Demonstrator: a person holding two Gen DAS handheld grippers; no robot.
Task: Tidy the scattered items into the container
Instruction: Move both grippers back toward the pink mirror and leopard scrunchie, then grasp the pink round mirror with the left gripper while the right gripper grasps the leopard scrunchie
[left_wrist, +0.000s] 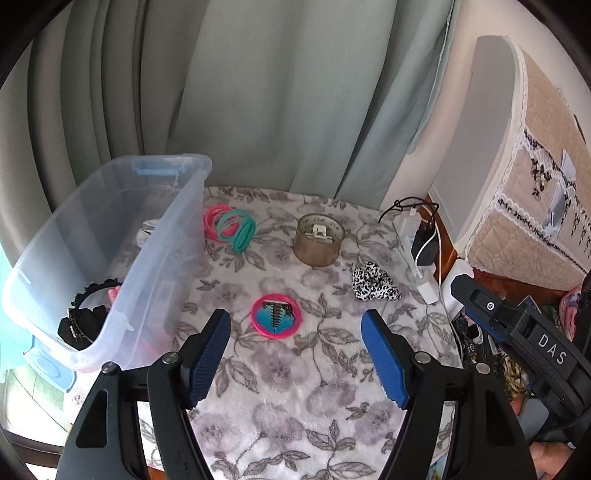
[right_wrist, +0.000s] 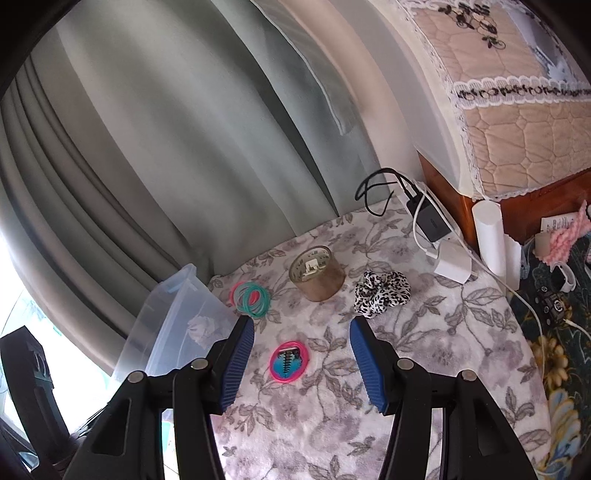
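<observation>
A clear plastic bin (left_wrist: 159, 258) stands at the table's left, holding a black headband (left_wrist: 86, 317) and a white item. On the floral cloth lie a pink-rimmed hair clip card (left_wrist: 275, 316), pink and teal hair ties (left_wrist: 231, 227), a gold tape roll (left_wrist: 319, 240) and a leopard scrunchie (left_wrist: 373, 282). My left gripper (left_wrist: 295, 325) is open and empty, just short of the clip card. My right gripper (right_wrist: 302, 332) is open and empty, above the clip card (right_wrist: 290, 361). The right view also shows the bin (right_wrist: 173, 321), hair ties (right_wrist: 251, 293), tape roll (right_wrist: 317, 272) and scrunchie (right_wrist: 382, 291).
A power strip with chargers and cables (right_wrist: 432, 225) lies at the table's far right edge. A white cylinder (right_wrist: 489, 236) and a covered cabinet (right_wrist: 517, 110) stand beyond it. Curtains hang behind the table. The right gripper's body (left_wrist: 517, 332) shows at the left view's right side.
</observation>
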